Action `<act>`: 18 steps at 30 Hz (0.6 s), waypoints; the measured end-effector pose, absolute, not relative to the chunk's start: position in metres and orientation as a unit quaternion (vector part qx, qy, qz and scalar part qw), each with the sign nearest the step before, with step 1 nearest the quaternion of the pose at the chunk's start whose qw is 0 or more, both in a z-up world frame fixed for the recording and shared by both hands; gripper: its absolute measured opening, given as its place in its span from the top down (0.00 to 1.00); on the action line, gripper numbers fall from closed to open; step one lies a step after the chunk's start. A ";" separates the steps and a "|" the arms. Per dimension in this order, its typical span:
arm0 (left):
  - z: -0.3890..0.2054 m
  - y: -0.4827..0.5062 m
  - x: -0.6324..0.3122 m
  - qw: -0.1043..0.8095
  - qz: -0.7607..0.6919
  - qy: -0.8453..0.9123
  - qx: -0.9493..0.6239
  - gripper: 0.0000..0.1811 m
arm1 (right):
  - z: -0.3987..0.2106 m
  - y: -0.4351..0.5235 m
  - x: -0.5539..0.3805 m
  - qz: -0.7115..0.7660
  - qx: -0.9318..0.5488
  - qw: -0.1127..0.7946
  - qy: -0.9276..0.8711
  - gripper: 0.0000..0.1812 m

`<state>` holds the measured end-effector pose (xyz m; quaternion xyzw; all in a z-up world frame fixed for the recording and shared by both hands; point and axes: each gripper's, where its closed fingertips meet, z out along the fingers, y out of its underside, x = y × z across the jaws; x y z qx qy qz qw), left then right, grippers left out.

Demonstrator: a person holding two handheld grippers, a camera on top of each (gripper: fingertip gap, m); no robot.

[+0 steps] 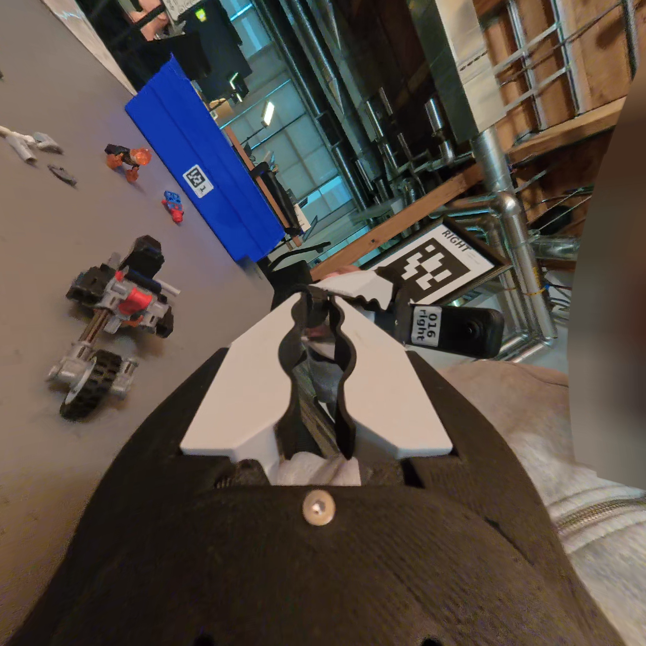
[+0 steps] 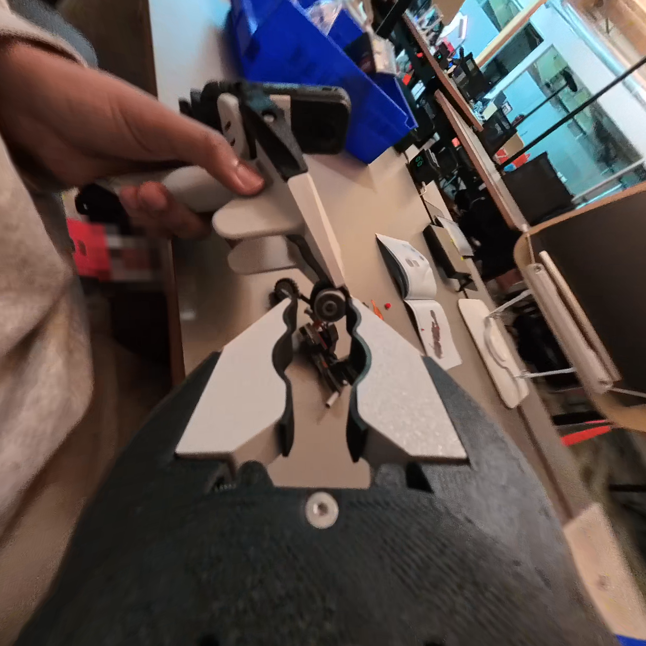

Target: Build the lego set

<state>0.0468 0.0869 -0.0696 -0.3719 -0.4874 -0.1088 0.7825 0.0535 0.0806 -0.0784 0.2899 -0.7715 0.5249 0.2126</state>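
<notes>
My left gripper [image 1: 315, 299] is held in the air off the table's edge, shut on a small black wheel [image 1: 314, 311]. In the right wrist view that wheel [image 2: 328, 307] has a grey hub and sits between the tips of my right gripper [image 2: 320, 302]. The right jaws stand wider than the wheel, which lies against the right-hand finger. The left gripper [image 2: 334, 279] comes in from above, held by a hand. A half-built lego motorcycle [image 1: 115, 307] lies on the grey table and shows through the right gripper's gap [image 2: 320, 346]. The right gripper [image 1: 349, 288] shows just beyond the left gripper's tips.
On the grey table [image 1: 52, 87] are an orange minifigure [image 1: 129, 159], a small blue-and-red piece [image 1: 173, 206] and loose grey parts [image 1: 21, 143]. A blue bin [image 1: 209, 167] stands at the back. An open instruction booklet [image 2: 419, 276] and tiny red and orange bits [image 2: 379, 307] lie to the right. The tips of both grippers are at nearly the same place. From either gripper's tips it is about 25 centimeters to the orange minifigure [image 1: 129, 159].
</notes>
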 end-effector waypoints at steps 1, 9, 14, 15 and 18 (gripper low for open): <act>-0.068 0.086 0.045 0.782 -0.114 -0.487 -0.372 0.95 | -0.076 0.079 0.052 0.540 0.268 0.193 -0.775 0.88; -0.046 0.076 0.042 0.807 -0.137 -0.431 -0.380 0.95 | -0.061 0.073 0.037 0.618 0.116 -0.013 -0.778 0.65; -0.021 0.069 0.042 0.822 -0.164 -0.346 -0.421 0.95 | -0.035 0.068 0.044 0.651 0.080 -0.216 -0.723 0.63; -0.016 0.067 0.042 0.823 -0.168 -0.328 -0.431 0.95 | -0.030 0.066 0.045 0.651 0.082 -0.251 -0.711 0.65; -0.004 0.063 0.041 0.818 -0.155 -0.284 -0.476 0.95 | -0.025 0.051 0.045 0.652 0.096 -0.295 -0.692 0.70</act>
